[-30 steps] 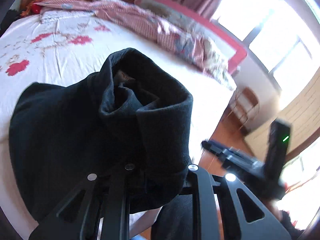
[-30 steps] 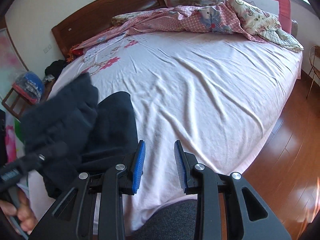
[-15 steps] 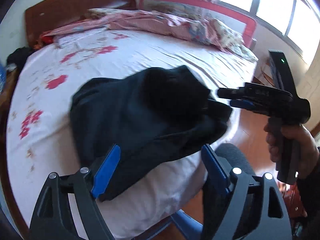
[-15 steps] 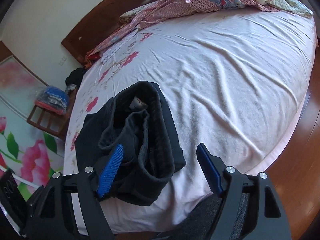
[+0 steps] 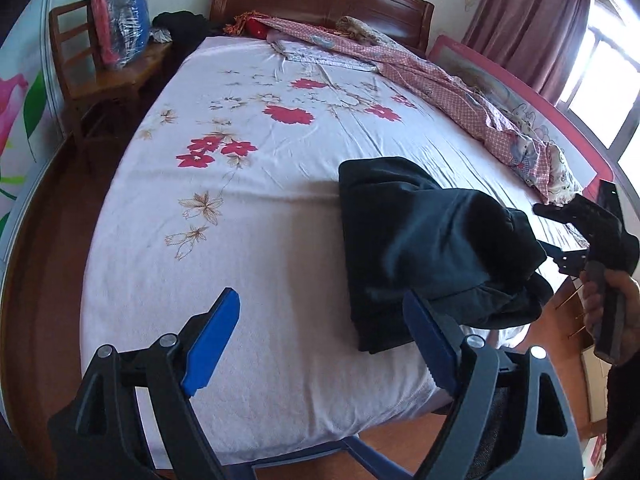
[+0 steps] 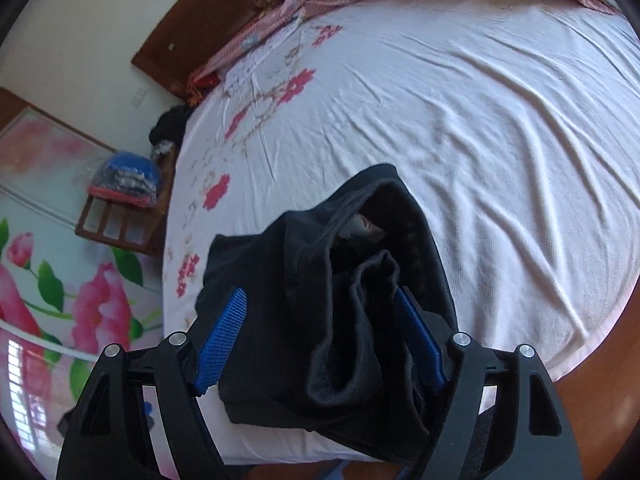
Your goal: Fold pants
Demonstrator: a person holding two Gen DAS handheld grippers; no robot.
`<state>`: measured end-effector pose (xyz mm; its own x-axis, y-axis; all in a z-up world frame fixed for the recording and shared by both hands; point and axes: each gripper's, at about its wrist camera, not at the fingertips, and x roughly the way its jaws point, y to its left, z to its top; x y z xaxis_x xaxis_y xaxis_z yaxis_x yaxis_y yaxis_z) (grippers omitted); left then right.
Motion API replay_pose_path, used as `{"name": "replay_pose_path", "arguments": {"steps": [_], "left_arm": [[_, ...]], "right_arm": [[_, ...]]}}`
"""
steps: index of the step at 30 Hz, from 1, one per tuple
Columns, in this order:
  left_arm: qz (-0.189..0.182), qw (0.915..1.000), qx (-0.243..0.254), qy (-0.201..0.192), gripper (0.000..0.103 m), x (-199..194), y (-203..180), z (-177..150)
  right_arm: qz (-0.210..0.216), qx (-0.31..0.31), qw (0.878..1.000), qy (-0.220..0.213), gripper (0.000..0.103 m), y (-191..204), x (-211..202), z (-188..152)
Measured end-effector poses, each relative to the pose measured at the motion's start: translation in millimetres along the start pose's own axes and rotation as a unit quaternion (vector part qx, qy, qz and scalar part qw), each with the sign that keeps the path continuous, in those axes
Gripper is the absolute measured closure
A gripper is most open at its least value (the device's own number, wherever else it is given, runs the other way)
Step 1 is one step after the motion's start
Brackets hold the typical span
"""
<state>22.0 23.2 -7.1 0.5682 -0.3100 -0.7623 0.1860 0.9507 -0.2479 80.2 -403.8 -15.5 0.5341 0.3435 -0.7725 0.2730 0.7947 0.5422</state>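
- The black pants (image 5: 424, 240) lay bunched near the front edge of the bed (image 5: 260, 240), on the white floral sheet (image 6: 500, 140)
- The left tool (image 5: 320, 340) hung released above the sheet, blue pads wide apart, holding nothing, the pants just beside its right finger
- The right tool (image 6: 320, 336) stood spread around the rumpled waistband, its pads not clenched on the cloth

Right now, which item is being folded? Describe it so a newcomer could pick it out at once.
Start at the big bed with its white, red-flowered sheet. Near its foot edge lies a bunched heap of pants, sitting between the fingers of the open right gripper. It is the only black thing on the sheet; the pink checked blanket lies far off.
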Motion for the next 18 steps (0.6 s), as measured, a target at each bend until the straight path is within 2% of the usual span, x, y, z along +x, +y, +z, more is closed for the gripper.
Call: {"name": "replay_pose_path", "arguments": {"steps": [1,2,3,6,10,13,14,16,18], "left_arm": [[-0.003,1.0000,0.001,0.001,0.019,3,-6,2],[-0.005,1.0000,0.005,0.002,0.019,4,-9,2],[-0.009,0.9999,0.011,0.002,0.018,3,-15,6],[-0.013,0.9998,0.017,0.001,0.016,1,-21,7],[-0.017,0.9995,0.026,-0.006,0.015,-7,-23,11],[-0.014,0.9996,0.022,-0.012,0.012,-11,-19,16],[-0.017,0.9996,0.019,-0.009,0.012,-10,-15,20],[-0.009,0.9999,0.011,-0.005,0.012,-4,-10,24],[-0.007,0.9999,0.013,-0.003,0.012,-1,-8,27]], "right_arm": [[-0.008,-0.029,0.999,0.013,0.055,8,7,-4],[-0.012,-0.050,0.998,0.025,0.090,14,13,-9],[-0.011,-0.058,0.998,0.037,0.093,17,18,-11],[0.014,-0.070,0.996,0.049,0.093,23,14,-12],[0.071,-0.036,0.997,0.013,0.094,17,-37,-11],[0.085,-0.010,0.996,0.012,0.094,-2,-62,-18],[0.081,0.009,0.996,0.018,0.094,-14,-63,-26],[0.045,0.023,0.998,0.037,0.094,-36,-53,-45],[0.012,0.068,0.995,0.071,0.093,-74,-24,-66]]}}
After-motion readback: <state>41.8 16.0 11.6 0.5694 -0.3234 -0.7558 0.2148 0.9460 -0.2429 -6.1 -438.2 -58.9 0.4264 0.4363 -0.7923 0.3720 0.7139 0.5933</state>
